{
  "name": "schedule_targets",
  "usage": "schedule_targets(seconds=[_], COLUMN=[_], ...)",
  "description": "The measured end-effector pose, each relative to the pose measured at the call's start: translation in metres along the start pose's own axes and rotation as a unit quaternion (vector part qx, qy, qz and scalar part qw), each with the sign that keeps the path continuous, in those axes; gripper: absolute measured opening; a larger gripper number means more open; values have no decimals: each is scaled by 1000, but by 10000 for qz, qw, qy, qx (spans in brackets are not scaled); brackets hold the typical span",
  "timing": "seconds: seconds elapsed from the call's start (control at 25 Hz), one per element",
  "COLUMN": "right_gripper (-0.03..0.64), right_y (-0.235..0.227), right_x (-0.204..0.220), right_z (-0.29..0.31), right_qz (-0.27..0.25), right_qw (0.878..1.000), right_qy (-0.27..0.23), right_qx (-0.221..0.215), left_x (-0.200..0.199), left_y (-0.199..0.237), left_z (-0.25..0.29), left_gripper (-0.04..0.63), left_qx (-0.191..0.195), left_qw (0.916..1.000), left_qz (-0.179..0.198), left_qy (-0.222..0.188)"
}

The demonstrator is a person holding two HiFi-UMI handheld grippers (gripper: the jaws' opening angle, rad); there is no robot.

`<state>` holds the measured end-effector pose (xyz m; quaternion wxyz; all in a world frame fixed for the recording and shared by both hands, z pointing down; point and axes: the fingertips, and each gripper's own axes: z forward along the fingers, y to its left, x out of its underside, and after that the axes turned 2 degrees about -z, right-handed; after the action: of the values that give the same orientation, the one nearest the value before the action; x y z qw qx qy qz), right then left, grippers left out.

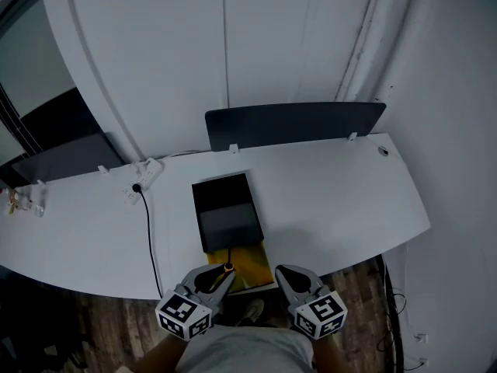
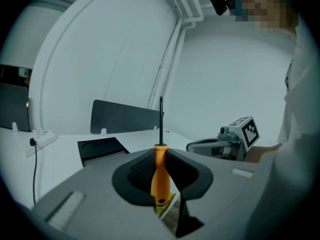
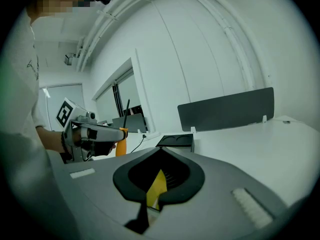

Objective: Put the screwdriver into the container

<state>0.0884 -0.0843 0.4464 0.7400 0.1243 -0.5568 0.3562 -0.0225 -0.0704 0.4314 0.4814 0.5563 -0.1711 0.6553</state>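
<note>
My left gripper (image 1: pixel 220 277) is shut on the orange handle of a screwdriver (image 2: pixel 160 176), whose thin black shaft stands upright; the right gripper view catches the screwdriver (image 3: pixel 121 145) at its left. The black container (image 1: pixel 226 211) sits on the white desk just beyond both grippers, with a yellow sheet (image 1: pixel 247 264) at its near end. In the left gripper view the container (image 2: pixel 99 149) lies ahead to the left. My right gripper (image 1: pixel 286 277) hangs beside the left one at the desk's front edge, shut with nothing between its jaws.
A dark divider panel (image 1: pixel 295 123) stands along the back of the white desk (image 1: pixel 342 200). A white power strip (image 1: pixel 144 177) with a black cable (image 1: pixel 150 231) lies to the left. Small items (image 1: pixel 23 200) sit at the far left. Wooden floor shows below the desk edge.
</note>
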Motion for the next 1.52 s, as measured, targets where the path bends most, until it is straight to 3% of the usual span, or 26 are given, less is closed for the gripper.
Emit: schedule_targets(seconds=[0.36,0.88,1.52], right_gripper=[14,14,14], right_y=[-2,2,-6], right_x=[-2,-3,10], right_z=[8,28,45], right_qz=[89,358,484], right_qw=[10000,9987,9969], right_qy=[37,114,260], right_qx=[10,347,556], left_x=[0,4,42], left_y=[8,28,43], left_z=[5,19,38], left_gripper=[67,67,67], left_qx=[31,490,722], left_qw=[9997,9961,9889], left_qz=[58,113,107], left_qy=[240,724,1295])
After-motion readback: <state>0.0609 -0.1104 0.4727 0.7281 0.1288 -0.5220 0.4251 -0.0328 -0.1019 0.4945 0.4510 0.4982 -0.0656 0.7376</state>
